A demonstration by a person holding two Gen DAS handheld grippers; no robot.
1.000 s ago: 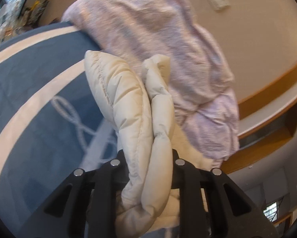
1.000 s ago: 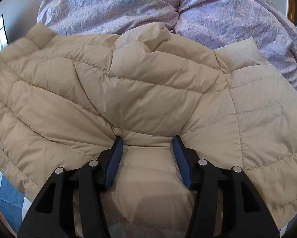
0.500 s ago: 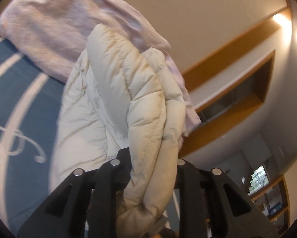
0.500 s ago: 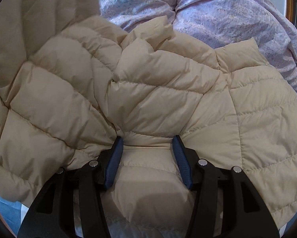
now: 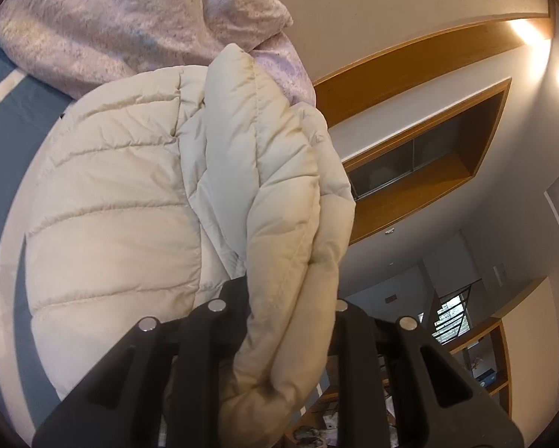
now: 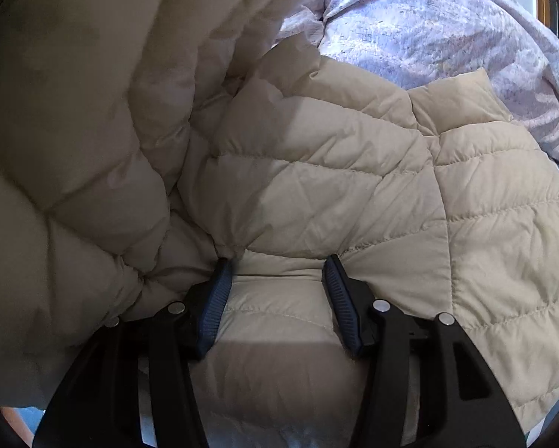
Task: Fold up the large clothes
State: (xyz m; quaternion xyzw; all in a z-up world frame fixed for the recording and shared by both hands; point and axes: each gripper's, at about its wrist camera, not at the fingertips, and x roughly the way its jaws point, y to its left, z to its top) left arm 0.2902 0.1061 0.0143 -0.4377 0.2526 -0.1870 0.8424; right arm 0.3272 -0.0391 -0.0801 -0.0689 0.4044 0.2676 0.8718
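A cream quilted puffer jacket (image 5: pixel 122 201) lies on a blue bed cover with white stripes (image 5: pixel 3 86). My left gripper (image 5: pixel 290 298) is shut on a bunched fold of the jacket and holds it raised above the rest of the garment. In the right wrist view my right gripper (image 6: pixel 277 272) is shut on the jacket's (image 6: pixel 335 186) near edge, its blue pads (image 6: pixel 219 298) pressing a wad of fabric. The lifted side of the jacket hangs over the left of that view.
A crumpled lilac duvet (image 5: pixel 130 22) lies at the head of the bed, also in the right wrist view (image 6: pixel 447 37). A wall with wooden trim and a recessed shelf (image 5: pixel 421 171) stands beyond the bed.
My left gripper has lifted its jacket fold and swung it over toward the right side. In the right wrist view the raised flap now covers the upper left. My right gripper has stayed put.
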